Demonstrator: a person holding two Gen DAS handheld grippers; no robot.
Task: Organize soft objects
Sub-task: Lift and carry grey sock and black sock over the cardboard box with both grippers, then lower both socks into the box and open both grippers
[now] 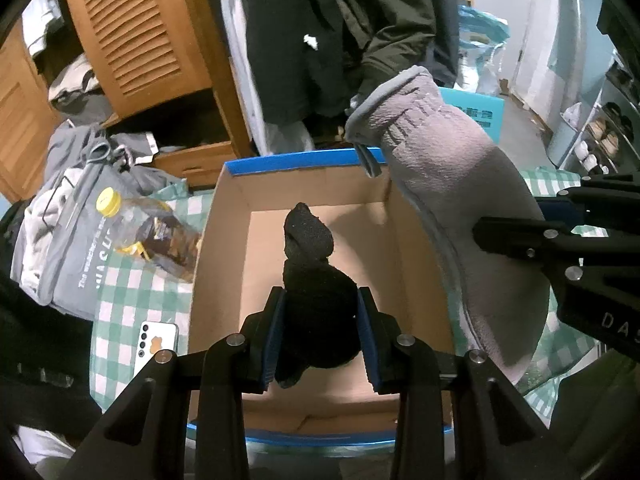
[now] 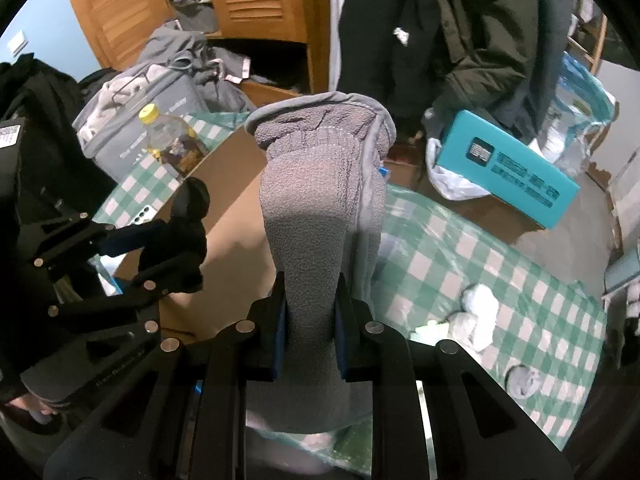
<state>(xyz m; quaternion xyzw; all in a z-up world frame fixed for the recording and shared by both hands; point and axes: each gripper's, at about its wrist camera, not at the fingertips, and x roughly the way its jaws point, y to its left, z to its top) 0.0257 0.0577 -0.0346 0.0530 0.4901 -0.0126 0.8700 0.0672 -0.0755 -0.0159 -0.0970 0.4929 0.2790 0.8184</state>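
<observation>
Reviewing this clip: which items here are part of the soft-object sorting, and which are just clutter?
In play:
- black sock, shut in the left gripper
- grey fleece glove, shut in the right gripper
- cardboard box, under the sock

Lying about:
- yellow-capped bottle
- phone
- grey bag
- teal box

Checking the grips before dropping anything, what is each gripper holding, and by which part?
Left gripper: black sock, its bunched lower end. Right gripper: grey fleece glove, below the cuff.

grey glove (image 2: pixel 316 208) lower end behind jaws, teal box (image 2: pixel 508 168) txt blurred
</observation>
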